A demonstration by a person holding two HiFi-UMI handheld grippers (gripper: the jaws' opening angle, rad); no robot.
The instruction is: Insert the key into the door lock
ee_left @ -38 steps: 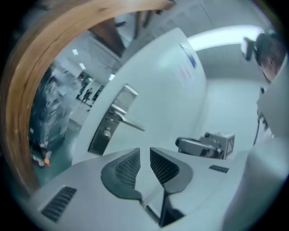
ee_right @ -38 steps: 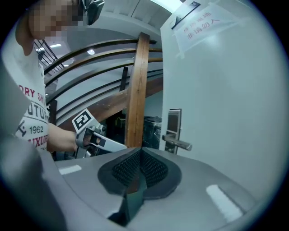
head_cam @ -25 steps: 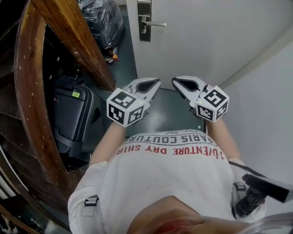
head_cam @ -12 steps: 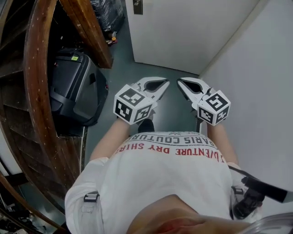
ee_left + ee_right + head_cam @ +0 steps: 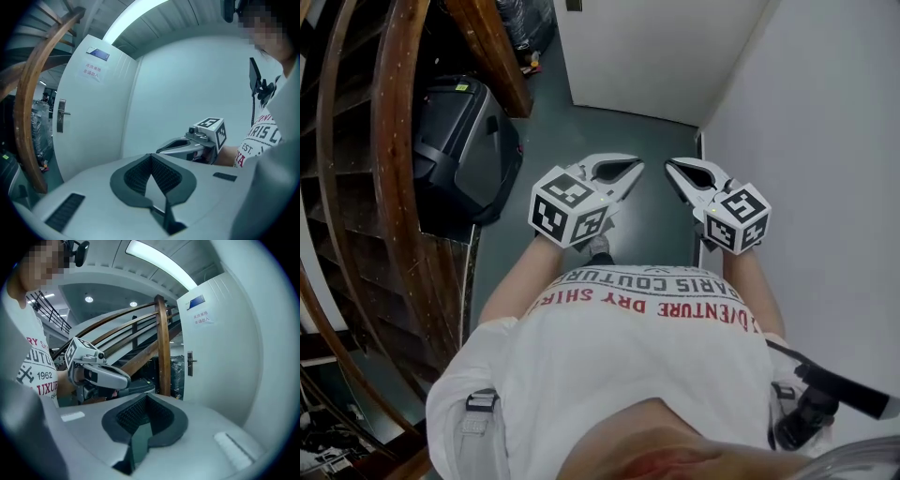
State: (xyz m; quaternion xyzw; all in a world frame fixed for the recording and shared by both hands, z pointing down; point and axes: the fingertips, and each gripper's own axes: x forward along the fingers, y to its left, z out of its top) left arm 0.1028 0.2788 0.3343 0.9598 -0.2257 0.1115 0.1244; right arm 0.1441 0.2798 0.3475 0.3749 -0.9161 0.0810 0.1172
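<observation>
My left gripper [image 5: 633, 169] and right gripper [image 5: 672, 167] are both pinched closed, with no key visible in either. The silver lock plate [image 5: 60, 116] on the white door [image 5: 96, 108] sits mid-left in the left gripper view, well apart. I'd approach squarely, slowing early.

T-shirt [image 5: 647, 342]: "PARIS COUTUR", "DRY SHIR", "1962"; door notice [image 5: 93, 71]: red print, illegible.

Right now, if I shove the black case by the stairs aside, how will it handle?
The black case looks hard-shelled and bulky, so it would probably stay rigid and feel fairly heavy. It sits close beside the wooden staircase, so a push that way likely jams. No wheels show, so rolling is uncertain.
</observation>
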